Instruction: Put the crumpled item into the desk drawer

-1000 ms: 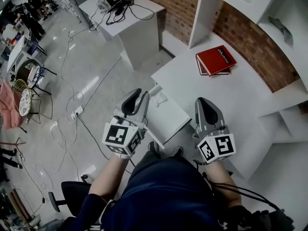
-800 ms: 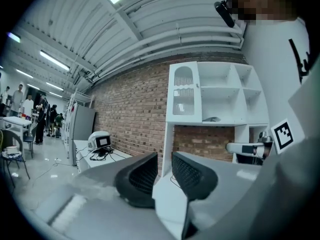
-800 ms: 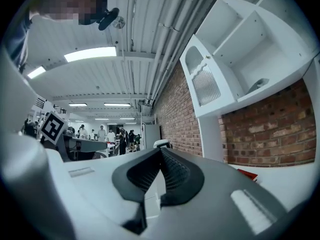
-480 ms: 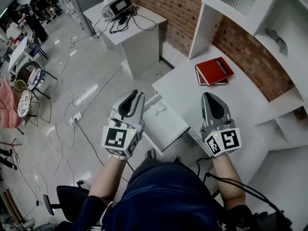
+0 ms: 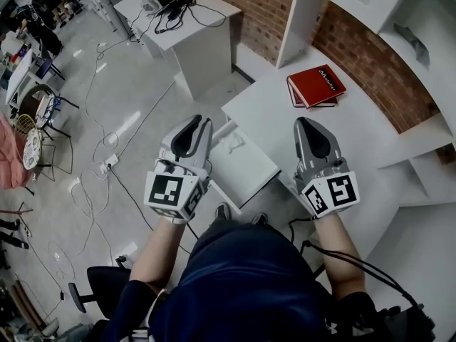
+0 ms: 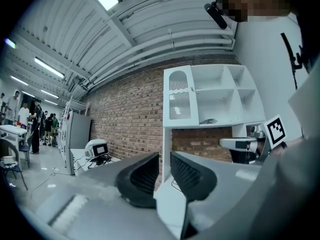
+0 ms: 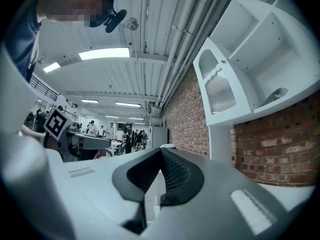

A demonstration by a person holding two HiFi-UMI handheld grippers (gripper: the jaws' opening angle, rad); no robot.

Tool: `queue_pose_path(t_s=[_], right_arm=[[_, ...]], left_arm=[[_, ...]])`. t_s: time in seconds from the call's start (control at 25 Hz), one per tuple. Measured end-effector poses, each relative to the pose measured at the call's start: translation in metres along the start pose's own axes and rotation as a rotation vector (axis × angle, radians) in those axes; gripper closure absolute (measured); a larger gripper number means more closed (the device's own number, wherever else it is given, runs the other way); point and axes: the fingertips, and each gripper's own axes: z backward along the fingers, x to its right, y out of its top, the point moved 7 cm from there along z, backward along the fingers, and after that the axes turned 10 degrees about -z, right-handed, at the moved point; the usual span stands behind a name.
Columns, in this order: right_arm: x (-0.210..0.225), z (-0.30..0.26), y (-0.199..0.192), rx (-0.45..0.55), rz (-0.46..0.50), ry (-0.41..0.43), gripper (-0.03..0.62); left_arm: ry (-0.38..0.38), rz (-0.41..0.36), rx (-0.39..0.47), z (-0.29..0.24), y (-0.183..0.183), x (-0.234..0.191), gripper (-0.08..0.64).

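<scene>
A white crumpled item [image 5: 232, 144] lies at the far end of the pulled-out white desk drawer [image 5: 249, 169]. The drawer juts from the left side of the white desk [image 5: 285, 130]. My left gripper [image 5: 203, 122] hovers over the floor just left of the drawer, its jaws a narrow gap apart with nothing between them [image 6: 165, 160]. Over the desk's near part, right of the drawer, is my right gripper [image 5: 303, 122]. Its jaws meet at the tips and hold nothing [image 7: 160, 152]. Neither gripper touches the crumpled item.
A red book [image 5: 316, 87] lies at the desk's back by the brick wall [image 5: 356, 48]. White shelves [image 5: 399, 20] rise at the right. A side table [image 5: 192, 27] with a device stands beyond. Cables [image 5: 107, 164] trail on the floor at left, and a chair base [image 5: 92, 291] is at lower left.
Both grippers have shifted slightly forward and a little farther apart. The drawer and the crumpled item stay as they were. Nothing was grasped or let go.
</scene>
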Motion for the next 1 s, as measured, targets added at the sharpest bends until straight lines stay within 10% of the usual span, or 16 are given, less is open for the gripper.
queue_pose_path(t_s=[1.0], right_arm=[[-0.001,-0.012,-0.016,-0.035,-0.022,-0.008,0.591]], left_arm=[[-0.033,0.021,-0.031,-0.017,-0.019,-0.009,0.479]])
